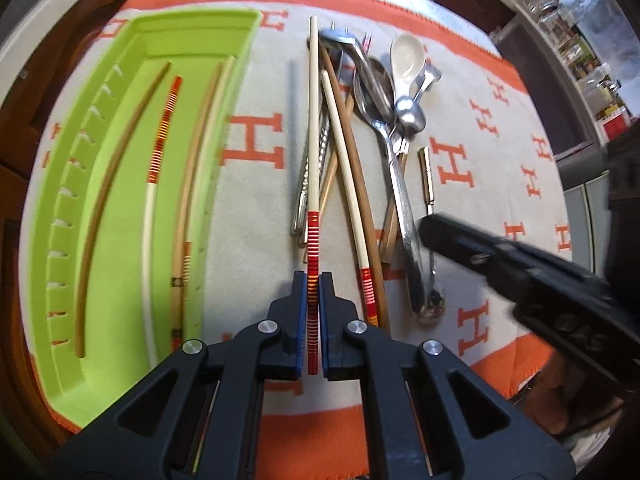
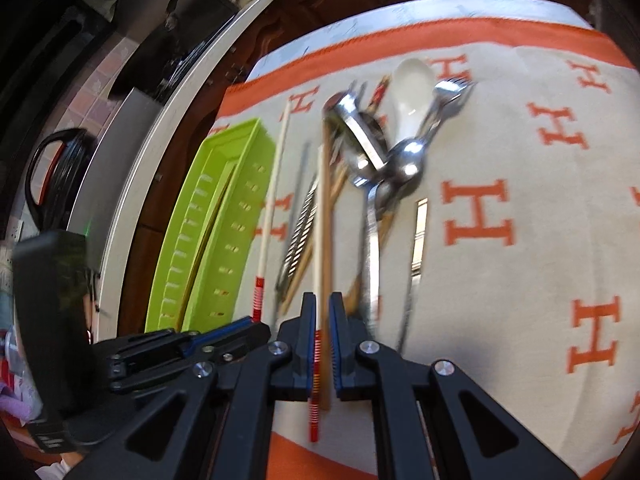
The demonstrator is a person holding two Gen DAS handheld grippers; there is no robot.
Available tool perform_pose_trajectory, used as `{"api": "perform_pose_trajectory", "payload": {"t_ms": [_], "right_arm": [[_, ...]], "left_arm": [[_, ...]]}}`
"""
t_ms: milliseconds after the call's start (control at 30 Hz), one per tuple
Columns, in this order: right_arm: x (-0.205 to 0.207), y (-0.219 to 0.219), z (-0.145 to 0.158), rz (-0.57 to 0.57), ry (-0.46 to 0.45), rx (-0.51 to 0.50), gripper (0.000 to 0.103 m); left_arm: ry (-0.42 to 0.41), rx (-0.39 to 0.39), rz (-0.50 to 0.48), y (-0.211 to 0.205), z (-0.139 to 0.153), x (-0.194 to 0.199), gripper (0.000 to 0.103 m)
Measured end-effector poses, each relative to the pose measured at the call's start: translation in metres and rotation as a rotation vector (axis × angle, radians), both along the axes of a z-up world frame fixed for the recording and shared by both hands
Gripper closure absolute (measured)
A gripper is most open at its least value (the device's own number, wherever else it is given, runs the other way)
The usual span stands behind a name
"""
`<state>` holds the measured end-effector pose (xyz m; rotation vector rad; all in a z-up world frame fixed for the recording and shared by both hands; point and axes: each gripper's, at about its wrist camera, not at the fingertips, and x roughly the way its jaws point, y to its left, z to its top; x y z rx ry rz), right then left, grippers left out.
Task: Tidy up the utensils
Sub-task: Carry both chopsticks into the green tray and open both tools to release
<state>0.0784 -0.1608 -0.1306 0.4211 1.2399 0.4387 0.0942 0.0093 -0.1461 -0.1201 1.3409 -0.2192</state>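
Lime-green tray (image 1: 120,184) fills the frame's left with chopsticks already in, so I'd carry the striped chopstick (image 1: 313,128) clamped in the left gripper (image 1: 313,280) over flat, while the right gripper (image 2: 322,300), half-closed around two sticks, avoids the spoon-and-fork heap (image 1: 384,96) at centre.

Left gripper (image 1: 313,280) low, pointing away, blue-padded jaws pinched tight. Right gripper (image 2: 322,300) alongside on the right, jaws narrowly parted, angled towards the left.
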Motion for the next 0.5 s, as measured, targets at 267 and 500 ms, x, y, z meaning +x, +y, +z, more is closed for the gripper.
{"api": "perform_pose_trajectory", "payload": {"t_ms": [267, 500], "right_arm": [[-0.004, 0.031, -0.009, 0.058, 0.02, -0.062, 0.097], [-0.006, 0.049, -0.011, 0.063, 0.005, -0.19, 0.097]], "left_arm": [[-0.081, -0.064, 0.0, 0.03, 0.036, -0.025, 0.1], [-0.109, -0.066, 0.027, 0.054, 0.043, -0.035, 0.1]]}}
